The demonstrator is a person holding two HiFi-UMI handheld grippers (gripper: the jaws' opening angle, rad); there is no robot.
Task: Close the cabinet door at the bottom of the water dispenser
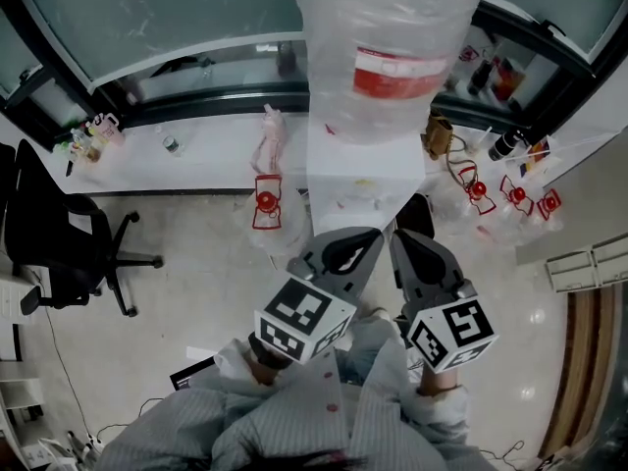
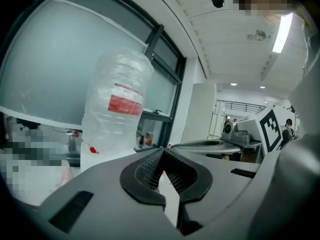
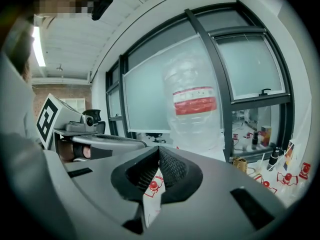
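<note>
The white water dispenser (image 1: 358,170) stands in front of me, with a large clear bottle (image 1: 388,47) bearing a red label on top. Its bottom cabinet door is hidden in every view. My left gripper (image 1: 358,243) and right gripper (image 1: 405,238) are held side by side close to the dispenser's front, both shut with nothing between the pads. In the left gripper view the shut jaws (image 2: 161,151) point at the bottle (image 2: 117,109). In the right gripper view the shut jaws (image 3: 159,149) face the same bottle (image 3: 195,109).
A black office chair (image 1: 59,243) stands on the floor at the left. A window ledge (image 1: 196,155) with small items runs behind the dispenser. Red-and-white tags (image 1: 266,202) and bottles (image 1: 508,143) lie on both sides. A white rack (image 1: 589,261) is at the right.
</note>
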